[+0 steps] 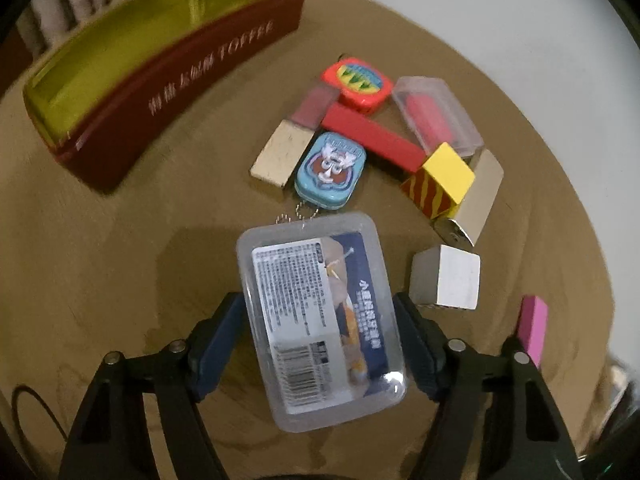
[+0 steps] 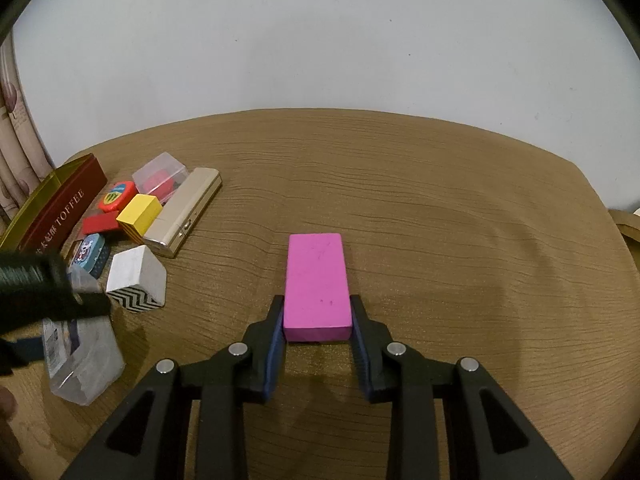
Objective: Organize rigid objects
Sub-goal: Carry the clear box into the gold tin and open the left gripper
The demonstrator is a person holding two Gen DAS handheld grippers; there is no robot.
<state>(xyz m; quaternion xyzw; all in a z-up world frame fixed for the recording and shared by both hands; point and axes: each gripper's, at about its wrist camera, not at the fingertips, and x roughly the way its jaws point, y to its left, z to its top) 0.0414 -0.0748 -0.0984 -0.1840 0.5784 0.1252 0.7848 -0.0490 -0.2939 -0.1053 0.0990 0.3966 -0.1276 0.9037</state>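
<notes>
A clear plastic box (image 1: 312,280) with a printed label lies on the brown table between the fingers of my left gripper (image 1: 318,304). Both blue pads sit against its long sides. The right wrist view shows the same box (image 2: 88,360) at the lower left under the left gripper's dark body. My right gripper (image 2: 318,312) is shut on the near end of a flat pink block (image 2: 316,280), which points away from me over the table's middle. This pink block (image 1: 532,328) also shows at the right edge of the left wrist view.
An open dark-red toffee tin (image 1: 180,80) with a yellow-green inside stands at the far left. Beyond the box lie a blue tin (image 1: 330,170), an orange tin (image 1: 360,82), a red block (image 1: 372,138), a yellow striped block (image 1: 444,178), a white cube (image 1: 448,278) and a champagne-coloured case (image 1: 476,200).
</notes>
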